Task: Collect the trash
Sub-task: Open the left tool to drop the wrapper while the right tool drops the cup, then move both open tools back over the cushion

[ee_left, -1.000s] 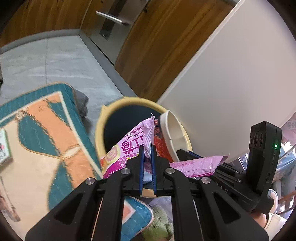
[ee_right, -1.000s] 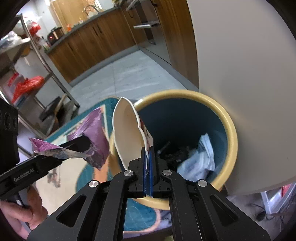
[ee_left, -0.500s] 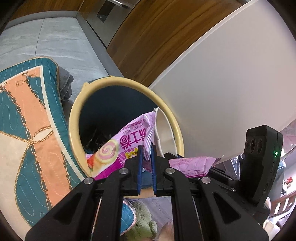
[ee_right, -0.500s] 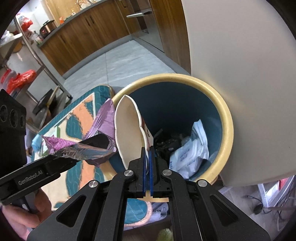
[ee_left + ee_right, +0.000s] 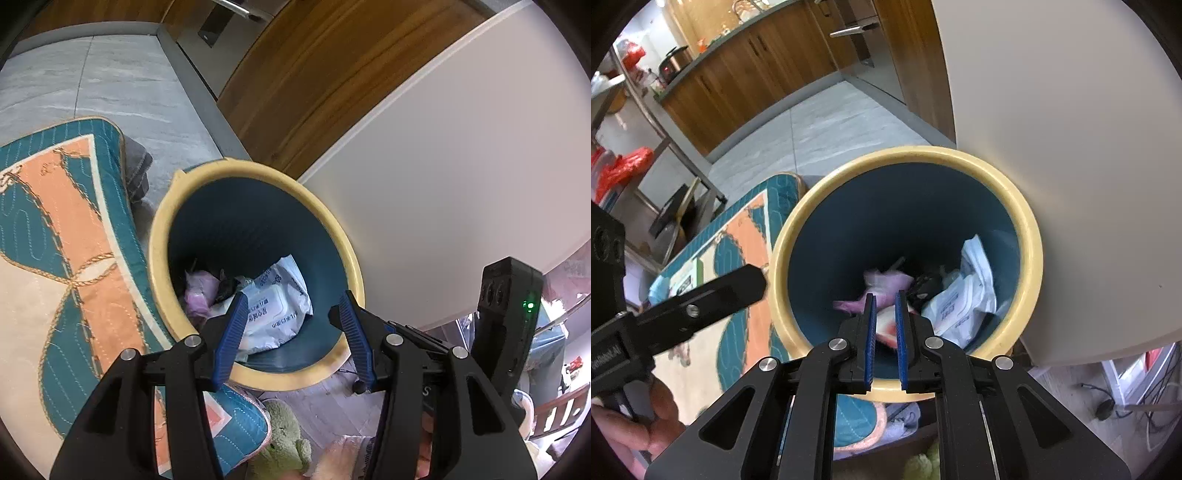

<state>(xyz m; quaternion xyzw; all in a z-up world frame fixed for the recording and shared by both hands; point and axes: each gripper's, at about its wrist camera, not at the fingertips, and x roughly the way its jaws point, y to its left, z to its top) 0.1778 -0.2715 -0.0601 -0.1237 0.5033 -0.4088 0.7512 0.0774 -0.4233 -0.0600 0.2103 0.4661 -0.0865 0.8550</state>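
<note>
A round bin with a yellow rim and blue inside stands on the floor; it also shows in the right wrist view. In it lie the pink wrapper, a white wipes pack and the paper bowl, partly hidden behind my right fingers. My left gripper is wide open and empty above the bin's near rim. My right gripper is open a little and empty above the bin's mouth.
A teal and orange rug lies left of the bin. A white panel rises right behind it. A green plush toy lies on the floor by the near rim. Wooden cabinets stand beyond.
Both grippers opened. The pink wrapper dropped from the left one and the paper bowl from the right one; both now lie in the bin.
</note>
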